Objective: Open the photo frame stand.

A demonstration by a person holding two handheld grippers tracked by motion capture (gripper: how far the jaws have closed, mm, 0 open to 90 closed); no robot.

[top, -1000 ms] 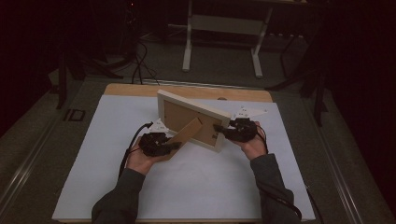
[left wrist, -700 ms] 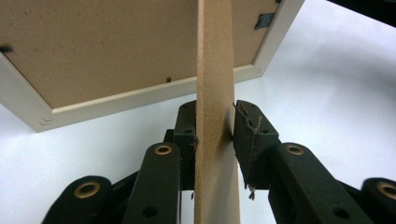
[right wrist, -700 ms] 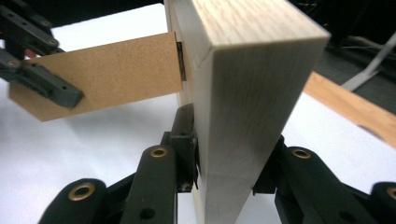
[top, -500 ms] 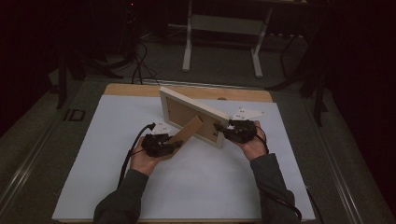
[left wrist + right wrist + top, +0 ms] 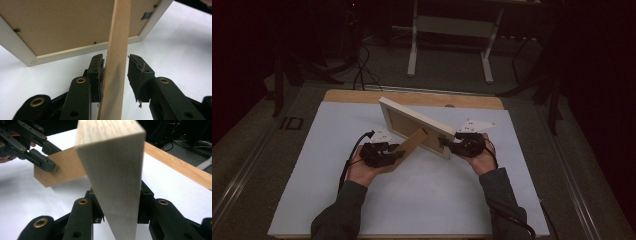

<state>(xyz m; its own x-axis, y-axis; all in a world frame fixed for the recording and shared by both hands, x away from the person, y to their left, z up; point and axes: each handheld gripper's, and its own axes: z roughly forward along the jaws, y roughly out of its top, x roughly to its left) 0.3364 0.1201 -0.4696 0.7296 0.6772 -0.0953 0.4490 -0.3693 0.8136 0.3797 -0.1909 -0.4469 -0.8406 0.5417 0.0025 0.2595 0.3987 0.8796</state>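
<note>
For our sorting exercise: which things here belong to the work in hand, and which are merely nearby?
In the work:
- white wooden picture frame
- its brown cardboard stand flap
- left gripper
- right gripper

Merely nearby:
- white table sheet
- white metal stand behind
- black floor cables

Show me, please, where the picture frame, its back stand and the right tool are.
picture frame (image 5: 412, 116): high view, top edge of its rim.
back stand (image 5: 115, 67): left gripper view, its narrow edge.
right tool (image 5: 447, 145): high view, between its fingertips.

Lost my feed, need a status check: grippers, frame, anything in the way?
Right gripper clamped on frame edge. Left gripper jaws just opening around stand, gap on one side. Frame upright on mat. Nothing in the way.
</note>
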